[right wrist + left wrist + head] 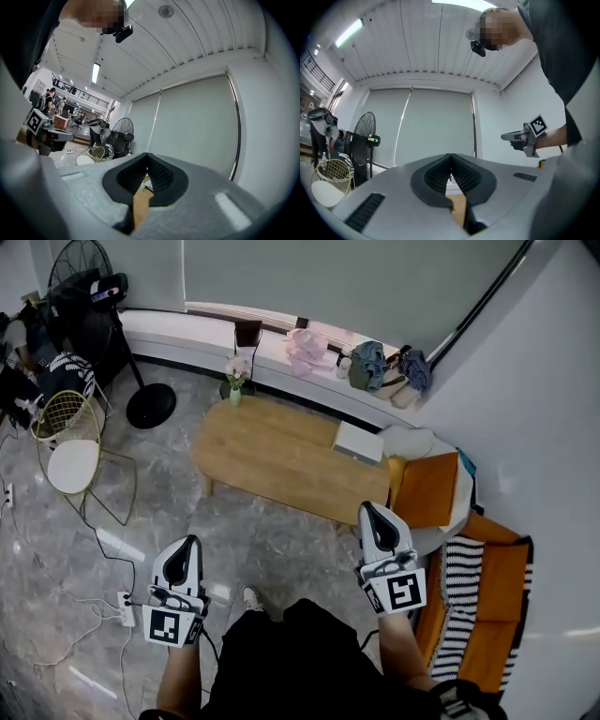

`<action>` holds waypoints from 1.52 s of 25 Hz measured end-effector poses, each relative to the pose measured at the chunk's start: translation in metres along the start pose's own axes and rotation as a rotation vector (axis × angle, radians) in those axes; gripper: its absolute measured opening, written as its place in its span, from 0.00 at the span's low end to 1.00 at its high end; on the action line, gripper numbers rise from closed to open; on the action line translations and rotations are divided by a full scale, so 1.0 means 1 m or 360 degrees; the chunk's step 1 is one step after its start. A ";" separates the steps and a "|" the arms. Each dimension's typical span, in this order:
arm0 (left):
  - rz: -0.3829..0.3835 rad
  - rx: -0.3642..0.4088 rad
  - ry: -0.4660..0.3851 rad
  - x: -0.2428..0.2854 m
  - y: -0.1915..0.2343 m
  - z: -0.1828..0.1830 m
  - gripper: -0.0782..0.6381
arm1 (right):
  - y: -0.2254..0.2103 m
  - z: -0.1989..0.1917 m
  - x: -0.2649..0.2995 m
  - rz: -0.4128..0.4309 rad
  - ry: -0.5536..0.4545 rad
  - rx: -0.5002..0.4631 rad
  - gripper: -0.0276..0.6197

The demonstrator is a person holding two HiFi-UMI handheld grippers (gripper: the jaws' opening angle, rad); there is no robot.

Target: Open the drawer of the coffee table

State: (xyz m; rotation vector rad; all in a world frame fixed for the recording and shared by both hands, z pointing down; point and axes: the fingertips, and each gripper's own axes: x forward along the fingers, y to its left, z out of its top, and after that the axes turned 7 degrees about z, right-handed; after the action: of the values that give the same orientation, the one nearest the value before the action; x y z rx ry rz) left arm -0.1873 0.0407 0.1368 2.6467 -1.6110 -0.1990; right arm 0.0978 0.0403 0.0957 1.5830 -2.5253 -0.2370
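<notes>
The oval wooden coffee table (277,457) stands ahead of me on the marble floor; from above only its top shows, and no drawer front can be made out. My left gripper (193,540) hovers over the floor short of the table's near edge, jaws shut and empty. My right gripper (367,507) is by the table's near right end, also shut with nothing in it. In the left gripper view the left gripper (451,155) has its pads together, with the right gripper (504,137) in the air beyond. In the right gripper view the right gripper (147,154) is shut too.
A white box (358,442) lies on the table's right end and a small flower vase (234,381) stands at its far left. A wire chair (73,446) and a fan (82,282) are on the left, a power strip (126,609) with cables by my left foot, orange cushions (427,488) on the right.
</notes>
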 end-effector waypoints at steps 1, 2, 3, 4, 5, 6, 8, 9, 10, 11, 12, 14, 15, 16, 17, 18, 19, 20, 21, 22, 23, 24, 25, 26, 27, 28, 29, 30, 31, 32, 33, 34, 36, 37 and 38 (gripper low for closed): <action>-0.0004 -0.0013 0.0014 0.004 0.002 -0.003 0.12 | -0.001 0.000 0.003 -0.0004 0.0007 -0.0006 0.05; -0.0010 -0.0024 0.0022 0.008 0.002 -0.006 0.12 | -0.003 -0.001 0.006 -0.0008 0.0012 -0.0010 0.05; -0.0018 -0.0031 0.0022 0.013 0.002 -0.008 0.12 | -0.006 -0.002 0.007 -0.0012 0.0016 -0.0012 0.05; -0.0026 -0.0034 0.0019 0.017 0.001 -0.008 0.12 | -0.009 -0.003 0.009 -0.0016 0.0018 -0.0011 0.05; -0.0031 -0.0027 0.0013 0.021 -0.001 -0.008 0.12 | -0.012 -0.005 0.010 -0.0017 0.0019 -0.0007 0.05; -0.0032 -0.0009 0.0009 0.024 -0.002 -0.008 0.12 | -0.016 -0.008 0.011 -0.0017 0.0019 0.0000 0.05; -0.0025 0.0021 0.0003 0.030 -0.006 -0.007 0.12 | -0.023 -0.012 0.015 -0.0004 0.0007 0.0015 0.05; -0.0018 0.0016 -0.0003 0.033 -0.009 -0.004 0.12 | -0.026 -0.013 0.017 0.0011 -0.0004 0.0021 0.05; -0.0006 0.0011 -0.0016 0.036 -0.010 0.000 0.12 | -0.029 -0.013 0.021 0.0030 -0.0017 0.0021 0.05; 0.0015 0.0012 -0.0036 0.039 -0.011 0.004 0.12 | -0.033 -0.012 0.025 0.0052 -0.0028 0.0017 0.05; 0.0043 0.0015 -0.0055 0.041 -0.010 0.008 0.12 | -0.036 -0.011 0.030 0.0076 -0.0038 0.0008 0.05; 0.0098 0.0018 -0.0064 0.041 -0.010 0.008 0.12 | -0.042 -0.008 0.037 0.0118 -0.0057 -0.0014 0.05; 0.0113 0.0023 -0.0064 0.043 -0.011 0.007 0.12 | -0.046 -0.008 0.040 0.0134 -0.0068 -0.0017 0.05; 0.0126 0.0029 -0.0066 0.046 -0.013 0.007 0.12 | -0.050 -0.009 0.042 0.0150 -0.0075 -0.0015 0.05; 0.0142 0.0027 -0.0070 0.049 -0.014 0.007 0.12 | -0.054 -0.011 0.044 0.0167 -0.0077 -0.0012 0.05; 0.0160 0.0019 -0.0075 0.052 -0.015 0.006 0.12 | -0.057 -0.014 0.046 0.0184 -0.0073 -0.0011 0.05; 0.0176 0.0014 -0.0080 0.055 -0.015 0.007 0.12 | -0.059 -0.017 0.048 0.0203 -0.0068 -0.0008 0.05; 0.0190 0.0011 -0.0083 0.058 -0.015 0.007 0.12 | -0.060 -0.020 0.050 0.0221 -0.0062 0.0000 0.05; 0.0197 0.0005 -0.0080 0.062 -0.016 0.007 0.12 | -0.062 -0.024 0.054 0.0241 -0.0053 0.0014 0.05; 0.0199 -0.0006 -0.0069 0.065 -0.016 0.005 0.12 | -0.063 -0.029 0.057 0.0262 -0.0042 0.0030 0.05; 0.0199 -0.0017 -0.0050 0.067 -0.017 0.001 0.12 | -0.063 -0.035 0.060 0.0286 -0.0028 0.0047 0.05; 0.0201 -0.0029 -0.0025 0.069 -0.017 -0.004 0.12 | -0.062 -0.042 0.063 0.0311 -0.0013 0.0064 0.05; 0.0204 -0.0048 0.0002 0.071 -0.016 -0.012 0.13 | -0.061 -0.049 0.067 0.0339 0.0002 0.0079 0.05; 0.0206 -0.0084 0.0028 0.072 -0.014 -0.021 0.15 | -0.059 -0.057 0.071 0.0367 0.0017 0.0090 0.05; 0.0210 -0.0135 0.0051 0.073 -0.011 -0.031 0.26 | -0.056 -0.065 0.077 0.0395 0.0034 0.0098 0.05; 0.0217 -0.0191 0.0068 0.074 -0.007 -0.042 0.31 | -0.052 -0.072 0.082 0.0420 0.0053 0.0102 0.05; 0.0226 -0.0245 0.0082 0.073 -0.001 -0.052 0.31 | -0.047 -0.079 0.088 0.0445 0.0073 0.0101 0.05; 0.0236 -0.0293 0.0096 0.072 0.005 -0.064 0.31 | -0.042 -0.084 0.094 0.0468 0.0092 0.0096 0.05; 0.0245 -0.0337 0.0113 0.071 0.011 -0.077 0.31 | -0.037 -0.090 0.101 0.0491 0.0107 0.0087 0.05; 0.0251 -0.0381 0.0131 0.072 0.018 -0.092 0.31 | -0.031 -0.097 0.108 0.0515 0.0120 0.0078 0.05; 0.0252 -0.0426 0.0149 0.073 0.026 -0.108 0.32 | -0.025 -0.106 0.116 0.0538 0.0132 0.0069 0.05; 0.0247 -0.0474 0.0167 0.076 0.032 -0.125 0.32 | -0.018 -0.117 0.123 0.0560 0.0145 0.0063 0.05; 0.0220 -0.0564 0.0204 0.083 0.044 -0.158 0.34 | -0.003 -0.139 0.137 0.0588 0.0155 0.0063 0.05; 0.0204 -0.0594 0.0222 0.085 0.049 -0.173 0.36 | 0.006 -0.145 0.144 0.0590 0.0119 0.0081 0.05; 0.0188 -0.0609 0.0237 0.088 0.054 -0.187 0.37 | 0.015 -0.148 0.153 0.0587 0.0058 0.0113 0.05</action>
State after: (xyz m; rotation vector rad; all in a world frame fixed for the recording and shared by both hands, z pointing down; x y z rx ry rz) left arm -0.1713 -0.0685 0.3193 2.2206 -1.5015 -0.2682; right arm 0.0499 -0.0985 0.2498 1.0977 -2.7592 -0.0725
